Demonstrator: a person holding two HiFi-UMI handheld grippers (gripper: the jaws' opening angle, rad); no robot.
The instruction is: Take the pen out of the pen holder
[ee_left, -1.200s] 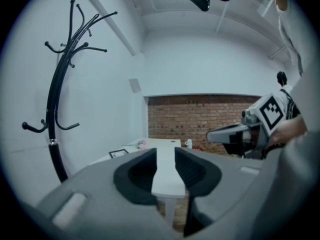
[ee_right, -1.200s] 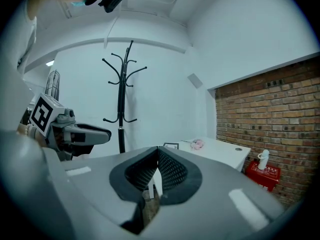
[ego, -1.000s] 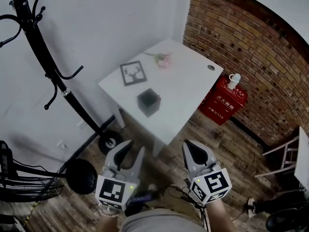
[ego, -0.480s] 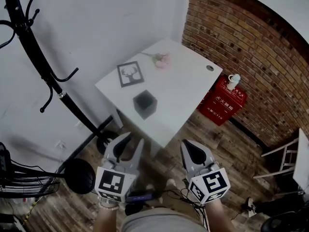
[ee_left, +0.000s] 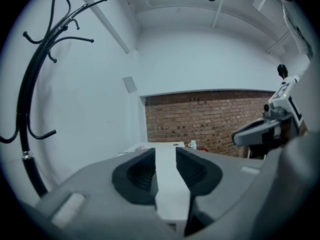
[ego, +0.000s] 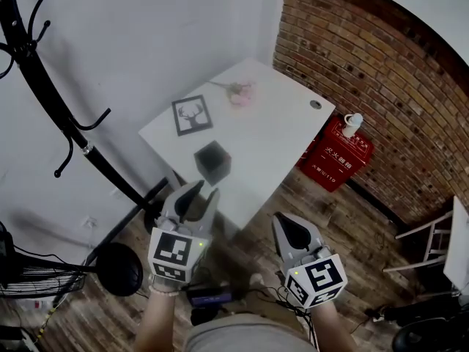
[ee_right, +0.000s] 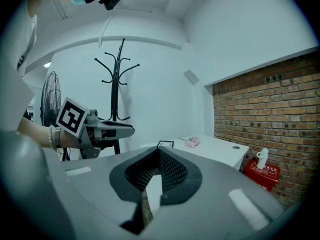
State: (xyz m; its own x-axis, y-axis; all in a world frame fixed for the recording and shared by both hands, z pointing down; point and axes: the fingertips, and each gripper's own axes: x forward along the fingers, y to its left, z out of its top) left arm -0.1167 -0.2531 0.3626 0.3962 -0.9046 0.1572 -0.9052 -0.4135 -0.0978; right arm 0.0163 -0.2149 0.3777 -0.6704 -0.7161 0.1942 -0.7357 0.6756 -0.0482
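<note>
The pen holder (ego: 212, 162) is a black cube near the front edge of the white table (ego: 278, 127); no pen can be made out in it. My left gripper (ego: 204, 191) hovers just short of the table edge, close in front of the holder. Its jaws are opening, and the left gripper view (ee_left: 165, 153) shows only the tabletop through the gap. My right gripper (ego: 287, 221) hangs over the wooden floor, to the right and further back. Its jaws meet at the tips with nothing held (ee_right: 159, 152).
A framed deer picture (ego: 191, 115) and pink flowers (ego: 239, 92) lie further back on the table. A black coat stand (ego: 73, 134) rises at the left with a fan (ego: 29, 273) below it. A red box (ego: 335, 155) with a white bottle (ego: 353, 122) sits by the brick wall.
My left gripper has moved forward to the table edge near the pen holder, and its jaws stand a little wider. The right gripper has shifted forward slightly.
</note>
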